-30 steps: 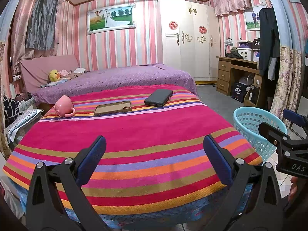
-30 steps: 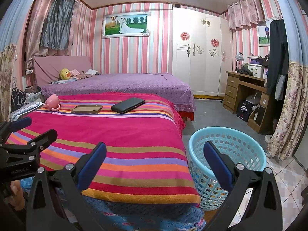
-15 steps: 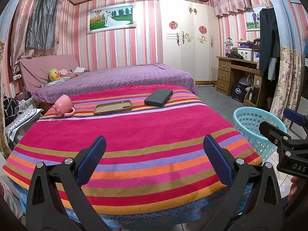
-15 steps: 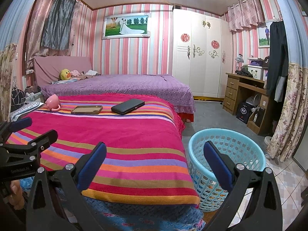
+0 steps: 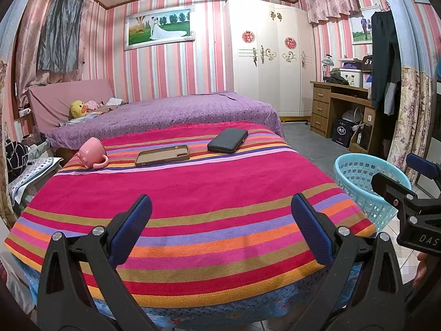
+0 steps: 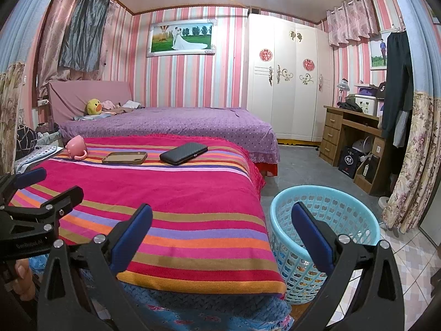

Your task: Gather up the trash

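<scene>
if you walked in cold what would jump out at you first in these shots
The striped blanket fills the foreground, with a tipped pink mug, a phone case and a dark wallet in a row at its far end. A blue basket stands on the floor to its right. Both the left gripper and right gripper hang open, holding nothing.

Both grippers (jaws wide), empty: left gripper (image 5: 220, 230), right gripper (image 6: 222, 230)

Pink mug (image 5: 92, 153) on its side; phone case (image 5: 162, 155) beside black wallet (image 5: 227, 144) on striped blanket (image 5: 193, 193)
</scene>
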The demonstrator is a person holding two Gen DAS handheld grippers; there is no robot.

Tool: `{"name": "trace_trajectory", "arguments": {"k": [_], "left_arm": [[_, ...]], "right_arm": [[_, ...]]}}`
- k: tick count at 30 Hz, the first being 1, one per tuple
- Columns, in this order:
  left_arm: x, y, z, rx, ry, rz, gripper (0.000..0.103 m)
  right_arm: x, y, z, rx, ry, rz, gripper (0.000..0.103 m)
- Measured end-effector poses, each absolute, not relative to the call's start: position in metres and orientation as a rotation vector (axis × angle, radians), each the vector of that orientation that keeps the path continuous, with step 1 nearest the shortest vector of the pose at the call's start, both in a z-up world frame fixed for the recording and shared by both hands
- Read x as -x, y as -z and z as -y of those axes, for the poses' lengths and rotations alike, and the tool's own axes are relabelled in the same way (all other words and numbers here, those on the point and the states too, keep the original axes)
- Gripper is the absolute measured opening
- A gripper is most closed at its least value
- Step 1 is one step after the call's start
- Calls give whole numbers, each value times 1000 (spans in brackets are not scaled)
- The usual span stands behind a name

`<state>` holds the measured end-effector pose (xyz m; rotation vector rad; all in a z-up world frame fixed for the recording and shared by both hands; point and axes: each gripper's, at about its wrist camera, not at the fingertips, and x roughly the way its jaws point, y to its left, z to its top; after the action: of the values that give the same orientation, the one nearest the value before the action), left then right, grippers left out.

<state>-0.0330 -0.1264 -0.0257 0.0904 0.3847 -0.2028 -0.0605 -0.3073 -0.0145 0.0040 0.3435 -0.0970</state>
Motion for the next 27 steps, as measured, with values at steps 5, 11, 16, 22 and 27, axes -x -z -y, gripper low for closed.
{"name": "trace_trajectory", "arguments": {"k": [5, 11, 16, 22, 27], "left_arm": [[33, 26, 126, -90, 201, -385, 98], [33, 26, 126, -90, 202, -385, 98], [33, 26, 126, -90, 201, -386, 98], [34, 24, 126, -91, 201, -381, 98], [34, 23, 126, -88, 200, -380, 98]], "right_arm": [[61, 13, 307, -2, 96, -340, 98], [61, 13, 307, -1, 96, -338, 98], [61, 13, 307, -3, 96, -337, 98], [61, 13, 307, -2, 96, -337, 98], [61, 13, 307, -3, 96, -336, 98]]}}
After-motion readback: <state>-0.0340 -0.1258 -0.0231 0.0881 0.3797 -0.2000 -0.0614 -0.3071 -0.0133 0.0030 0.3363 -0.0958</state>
